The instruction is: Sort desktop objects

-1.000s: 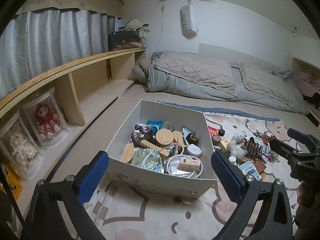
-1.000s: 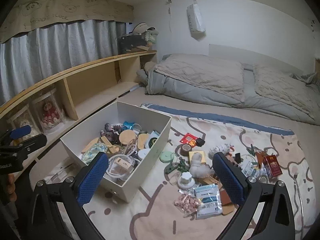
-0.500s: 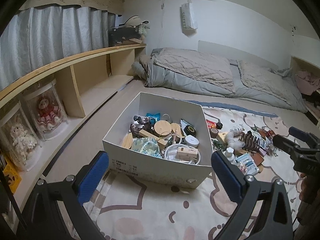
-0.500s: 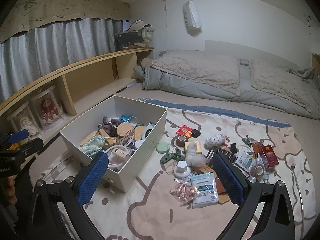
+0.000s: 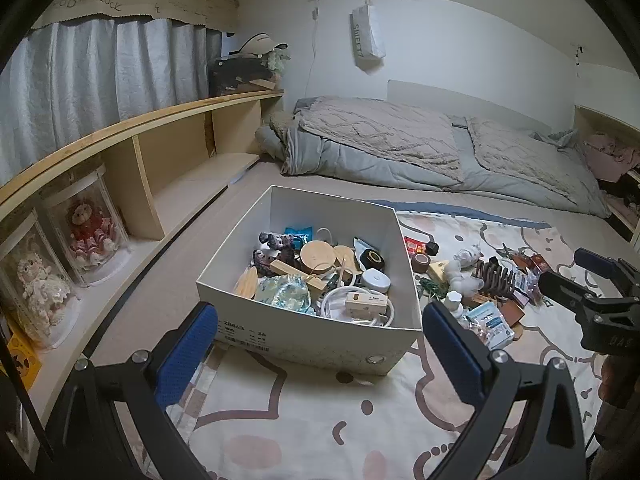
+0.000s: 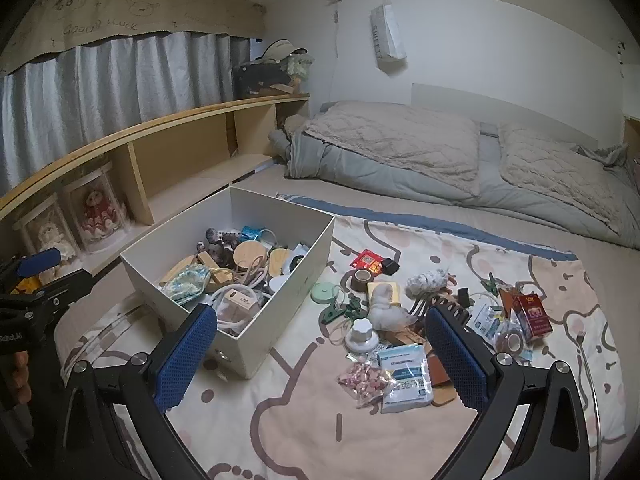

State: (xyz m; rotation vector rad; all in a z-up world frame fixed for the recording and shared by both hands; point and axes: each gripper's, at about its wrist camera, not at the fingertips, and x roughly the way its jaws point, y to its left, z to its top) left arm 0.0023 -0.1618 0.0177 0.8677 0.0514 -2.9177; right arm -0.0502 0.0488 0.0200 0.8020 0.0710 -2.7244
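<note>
My left gripper & right gripper both hang wide open, nothing held. White box sits near the blanket's left edge, loose clutter pile just right of it.

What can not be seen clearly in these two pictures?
- Bottom of the white box: left wrist view, buried under piled items; in the right wrist view its near wall hides part of the contents.
- Print on the box label: left wrist view, too small.
- Items under the blue-and-white packet: right wrist view, overlapped.
- Brown comb-like thing: right wrist view, partly behind a blue finger.
</note>
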